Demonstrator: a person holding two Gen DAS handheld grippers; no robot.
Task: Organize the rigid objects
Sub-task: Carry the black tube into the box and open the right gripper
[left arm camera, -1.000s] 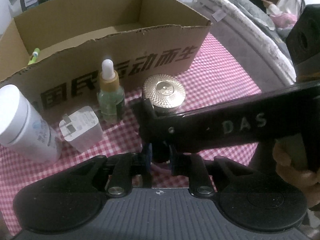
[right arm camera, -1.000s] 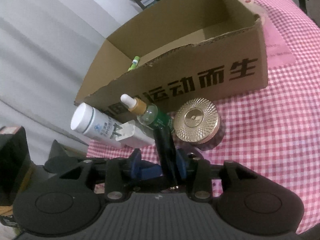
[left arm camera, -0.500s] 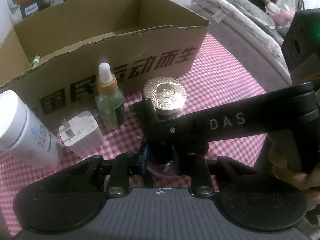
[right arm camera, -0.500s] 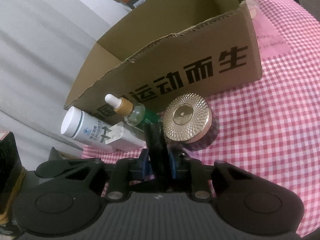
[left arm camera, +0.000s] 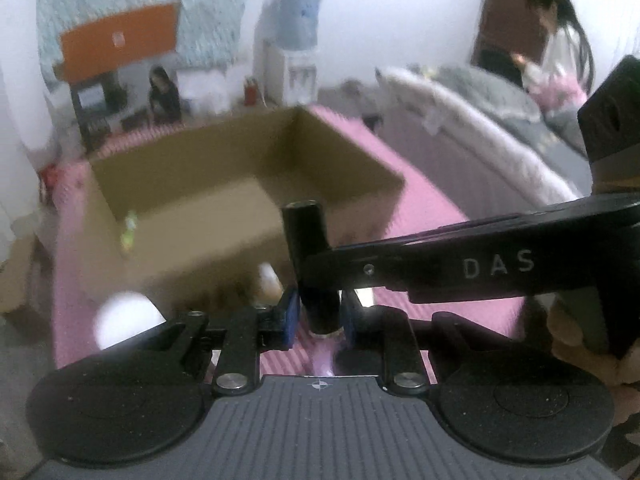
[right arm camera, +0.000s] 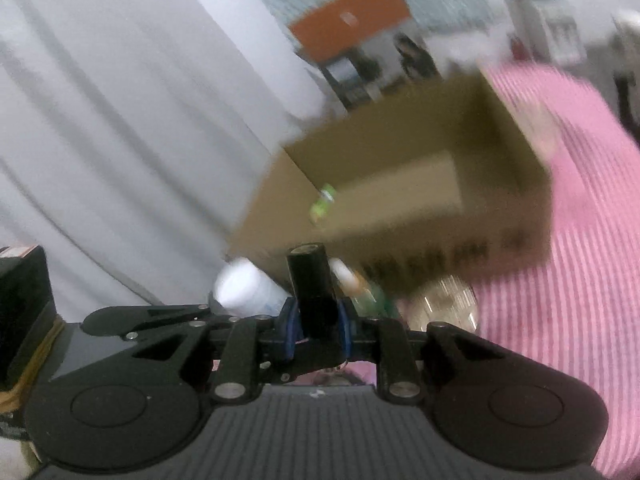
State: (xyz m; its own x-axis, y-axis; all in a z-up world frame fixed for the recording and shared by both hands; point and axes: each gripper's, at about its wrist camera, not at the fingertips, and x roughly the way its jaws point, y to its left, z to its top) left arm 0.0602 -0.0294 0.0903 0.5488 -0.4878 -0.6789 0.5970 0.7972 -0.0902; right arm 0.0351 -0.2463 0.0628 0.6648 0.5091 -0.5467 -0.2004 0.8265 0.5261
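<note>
**Both tongs pinching one black cylinder above the surface**

The left tongs (left arm camera: 316, 314) are pressing their blue pads (left arm camera: 289, 312) against the lower end of an upright black cylinder (left arm camera: 304, 232). The right tongs (right arm camera: 315, 320) are gripping the same cylinder in the same way, blue pads tight on either side. The cylinder is hanging in front of the open cardboard box (left arm camera: 352, 160), over the pink checked surface (right arm camera: 580, 280).

Only one piece of writing is reading clearly: the white letters "DAS" (left arm camera: 498, 266), on the black arm of the right tongs that is crossing the left wrist view from the right. The right wrist view is showing dark print on the box's front wall, but blur is making it illegible.

The right wrist view is also showing a gold ribbed jar lid (right arm camera: 444, 304), a white bottle (right arm camera: 244, 288) and what is probably a dropper bottle (right arm camera: 352, 280), all just before the box. A small green item (right arm camera: 323, 202) is lying inside the box. The left wrist view alone is showing a person (left arm camera: 560, 52) sitting far back by a bed, and a water dispenser (left arm camera: 298, 40).
</note>
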